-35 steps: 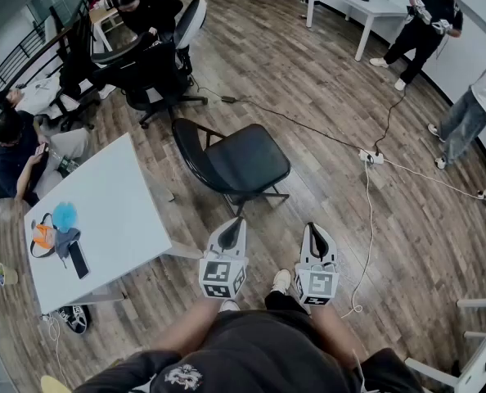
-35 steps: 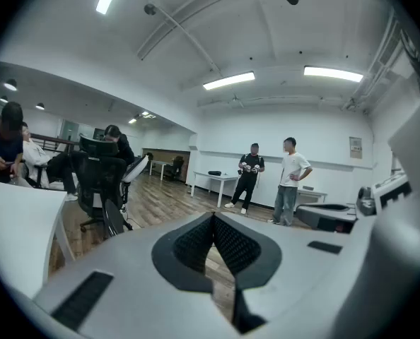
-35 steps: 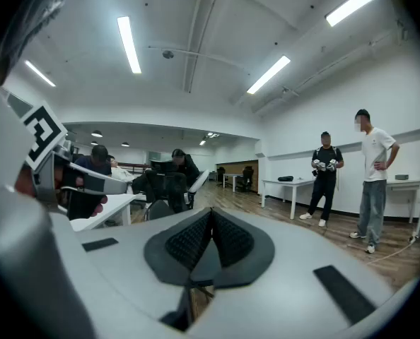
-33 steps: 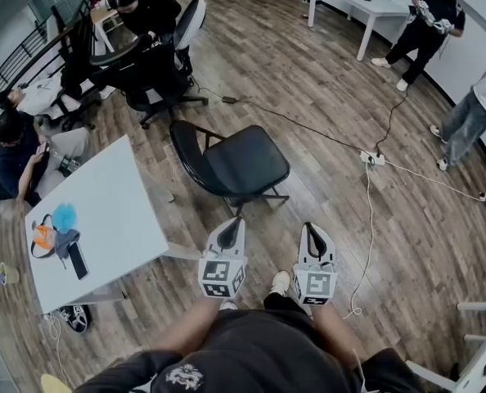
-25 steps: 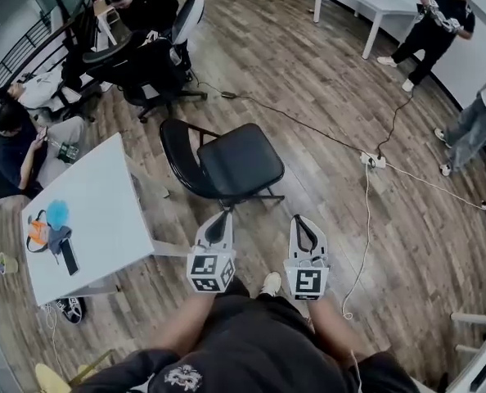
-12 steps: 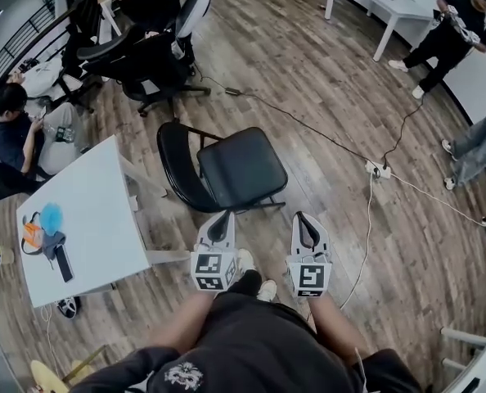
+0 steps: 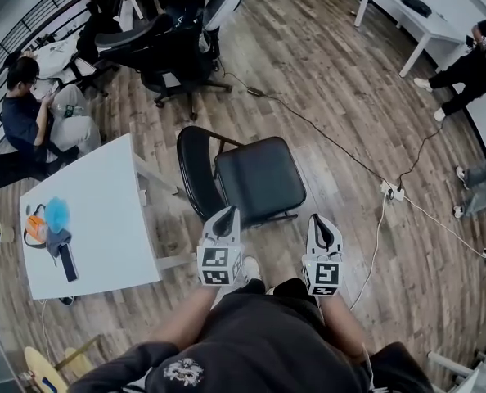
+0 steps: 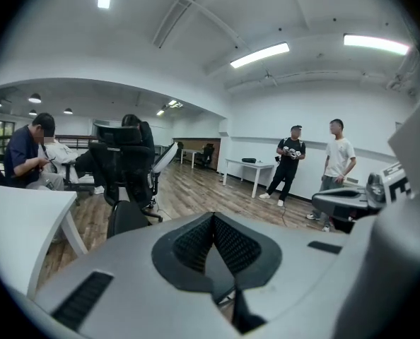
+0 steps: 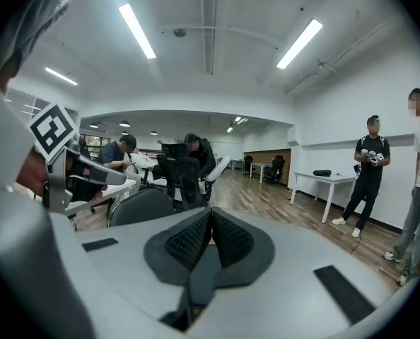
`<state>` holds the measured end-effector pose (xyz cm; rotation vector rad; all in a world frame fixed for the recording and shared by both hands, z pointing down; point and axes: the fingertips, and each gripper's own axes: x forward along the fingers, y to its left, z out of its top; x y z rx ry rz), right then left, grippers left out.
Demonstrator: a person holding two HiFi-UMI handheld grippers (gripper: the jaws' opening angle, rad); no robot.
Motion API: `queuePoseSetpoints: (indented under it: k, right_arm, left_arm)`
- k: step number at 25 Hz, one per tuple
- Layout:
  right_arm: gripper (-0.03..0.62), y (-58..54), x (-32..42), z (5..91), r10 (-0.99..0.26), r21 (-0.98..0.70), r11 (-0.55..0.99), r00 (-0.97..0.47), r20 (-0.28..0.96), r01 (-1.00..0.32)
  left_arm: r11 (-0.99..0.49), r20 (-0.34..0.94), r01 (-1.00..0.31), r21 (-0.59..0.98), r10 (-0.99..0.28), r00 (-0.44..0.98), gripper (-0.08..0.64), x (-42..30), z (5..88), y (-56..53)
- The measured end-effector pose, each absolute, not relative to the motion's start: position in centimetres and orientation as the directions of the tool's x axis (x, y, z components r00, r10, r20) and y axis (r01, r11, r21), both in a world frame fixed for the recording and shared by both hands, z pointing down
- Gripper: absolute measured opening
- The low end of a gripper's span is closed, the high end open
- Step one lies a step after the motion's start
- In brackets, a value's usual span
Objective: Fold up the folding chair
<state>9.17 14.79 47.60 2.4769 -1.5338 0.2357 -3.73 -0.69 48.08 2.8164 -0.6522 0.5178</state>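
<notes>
The black folding chair [image 7: 258, 177] stands unfolded on the wood floor, with its curved backrest [image 7: 194, 169] toward the white table. My left gripper [image 7: 226, 214] is shut and empty, its tips just short of the seat's near edge. The right gripper [image 7: 320, 220] is also shut and empty, a little right of the seat's near corner and apart from it. In the left gripper view the shut pads [image 8: 213, 224] point over the backrest [image 8: 127, 218]. In the right gripper view the pads [image 9: 210, 226] meet, and the backrest [image 9: 141, 207] shows to the left.
A white table [image 7: 104, 195] with a phone and small items stands left of the chair. Black office chairs [image 7: 173, 43] and seated people are beyond it. A power strip [image 7: 388, 189] and its cable lie on the floor to the right. People stand by a far white table [image 7: 407, 11].
Both grippers have moved forward toward the chair, which now lies closer beneath them. Both have stayed shut and empty.
</notes>
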Motion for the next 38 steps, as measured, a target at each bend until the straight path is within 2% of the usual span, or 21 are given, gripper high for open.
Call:
queuePoseSetpoints:
  k: [8, 14, 20, 23, 26, 28, 29, 31, 34, 38]
  right_arm:
    - [0.015, 10.9, 12.1, 51.7, -0.870, 0.079, -0.366, 0.371, 0.326, -0.927]
    - [0.015, 6.1, 16.6, 55.8, -0.891, 0.054, -0.215, 0.219, 0.398, -0.975]
    - [0.015, 3.7, 22.2, 62.4, -0.857, -0.009, -0.148, 0.124, 0.500, -0.989]
    - [0.015, 2.9, 24.7, 65.4, -0.846, -0.035, -0.113, 0.077, 0.528, -0.993]
    - [0.015, 2.8, 26.8, 68.9, -0.825, -0.064, -0.063, 0.016, 0.565, -0.996]
    - [0.015, 2.5, 27.6, 71.3, -0.802, -0.109, -0.031, -0.040, 0.596, -0.994]
    - [0.024, 2.3, 27.9, 72.6, -0.789, -0.139, -0.018, -0.071, 0.610, -0.990]
    - [0.134, 1.9, 28.7, 75.0, -0.765, -0.203, -0.012, -0.122, 0.633, -0.979]
    - [0.188, 1.5, 30.2, 79.0, -0.727, -0.292, -0.043, -0.170, 0.665, -0.955]
    - [0.286, 0.8, 31.3, 85.3, -0.660, -0.428, -0.078, -0.276, 0.699, -0.900]
  left_arm:
    - [-0.829, 0.460, -0.552, 0.088, -0.457, 0.761, 0.006, -3.1, 50.6, -5.5]
    - [-0.741, 0.545, -0.671, 0.030, -0.551, 0.632, 0.006, -2.1, 52.6, -8.6]
    - [-0.652, 0.652, -0.757, -0.054, -0.597, 0.468, 0.006, -2.5, 55.2, -11.3]
    - [-0.615, 0.666, -0.784, -0.085, -0.620, 0.415, 0.007, -2.5, 56.1, -12.5]
    - [-0.578, 0.675, -0.810, -0.096, -0.636, 0.374, 0.055, -2.5, 56.7, -13.4]
    - [-0.543, 0.695, -0.834, -0.094, -0.636, 0.336, 0.120, -3.0, 57.3, -14.0]
    - [-0.529, 0.706, -0.843, -0.101, -0.635, 0.314, 0.170, -3.3, 57.5, -14.3]
    - [-0.508, 0.727, -0.852, -0.128, -0.632, 0.268, 0.251, -4.0, 57.8, -14.9]
    - [-0.483, 0.756, -0.864, -0.142, -0.617, 0.220, 0.297, -4.7, 58.6, -16.2]
    - [-0.475, 0.788, -0.870, -0.135, -0.583, 0.197, 0.317, -5.3, 60.0, -18.7]
